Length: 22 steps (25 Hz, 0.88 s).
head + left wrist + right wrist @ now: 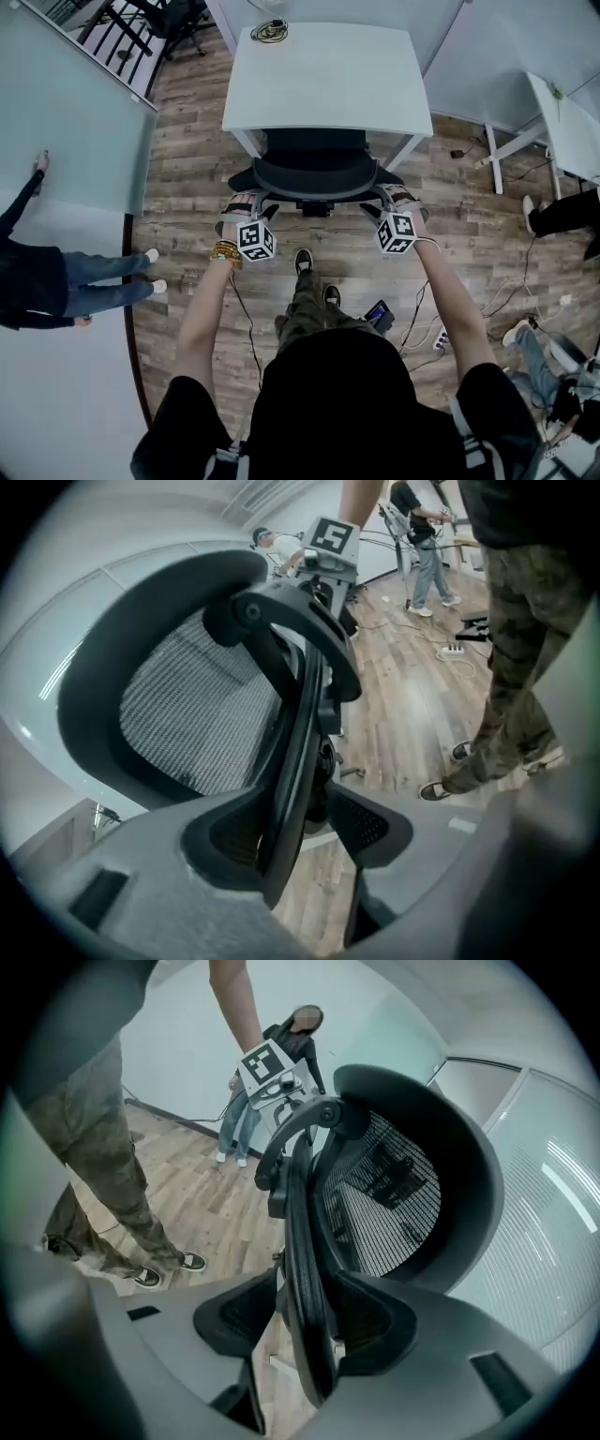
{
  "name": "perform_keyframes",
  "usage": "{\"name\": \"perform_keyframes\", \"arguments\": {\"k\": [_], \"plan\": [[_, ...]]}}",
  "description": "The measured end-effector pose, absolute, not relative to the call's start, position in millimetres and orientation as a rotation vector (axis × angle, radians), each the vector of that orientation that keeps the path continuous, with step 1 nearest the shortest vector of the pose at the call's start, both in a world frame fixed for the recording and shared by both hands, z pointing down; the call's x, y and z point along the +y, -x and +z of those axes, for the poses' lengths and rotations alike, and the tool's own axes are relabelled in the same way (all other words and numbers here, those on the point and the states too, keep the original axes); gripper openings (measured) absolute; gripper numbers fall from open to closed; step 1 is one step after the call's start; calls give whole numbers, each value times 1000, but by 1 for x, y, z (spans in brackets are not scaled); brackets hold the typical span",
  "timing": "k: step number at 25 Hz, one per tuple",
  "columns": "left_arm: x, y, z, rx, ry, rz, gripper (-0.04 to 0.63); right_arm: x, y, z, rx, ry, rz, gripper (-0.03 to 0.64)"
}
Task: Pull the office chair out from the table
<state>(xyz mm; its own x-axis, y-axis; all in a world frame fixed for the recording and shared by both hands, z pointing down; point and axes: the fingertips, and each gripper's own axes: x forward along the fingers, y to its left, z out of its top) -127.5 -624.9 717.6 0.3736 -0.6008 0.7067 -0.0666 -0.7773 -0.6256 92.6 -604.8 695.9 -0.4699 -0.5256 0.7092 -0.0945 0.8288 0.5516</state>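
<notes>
A black office chair (314,173) stands tucked under the white table (328,80), its mesh back toward me. My left gripper (242,208) is at the back's left edge and my right gripper (398,199) at its right edge. In the left gripper view the back's dark frame edge (291,761) runs between the jaws of the left gripper (298,827), which stand wide apart around it. The right gripper (307,1321) likewise straddles the frame edge (305,1269) with a gap at the pads. Mesh (384,1194) fills the space beyond.
A coiled cable (270,31) lies on the table's far edge. A person (56,281) stands at the left by a glass partition (75,112). Another white table (572,122) and a person's legs (562,211) are at the right. A power strip (439,339) and cables lie on the wooden floor.
</notes>
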Motion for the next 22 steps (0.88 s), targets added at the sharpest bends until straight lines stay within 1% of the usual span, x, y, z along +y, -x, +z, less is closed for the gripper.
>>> {"name": "perform_keyframes", "arguments": {"k": [2, 8, 10, 13, 15, 22], "plan": [[-628, 131, 726, 535, 2103, -1438, 225, -609, -92, 702, -1995, -444, -554, 164], [-643, 138, 740, 496, 2041, -1491, 225, -616, -89, 720, -1941, -407, -557, 163], [-645, 138, 739, 486, 2019, -1474, 221, -617, -87, 724, -1923, -405, -568, 145], [-645, 139, 739, 475, 1946, -1451, 179, -619, -84, 728, -1888, -425, -604, 106], [-648, 139, 737, 499, 1912, -1443, 145, -620, -84, 730, -1865, -438, -633, 101], [-647, 136, 740, 501, 1889, -1475, 136, -619, -88, 733, -1849, -423, -635, 101]]}}
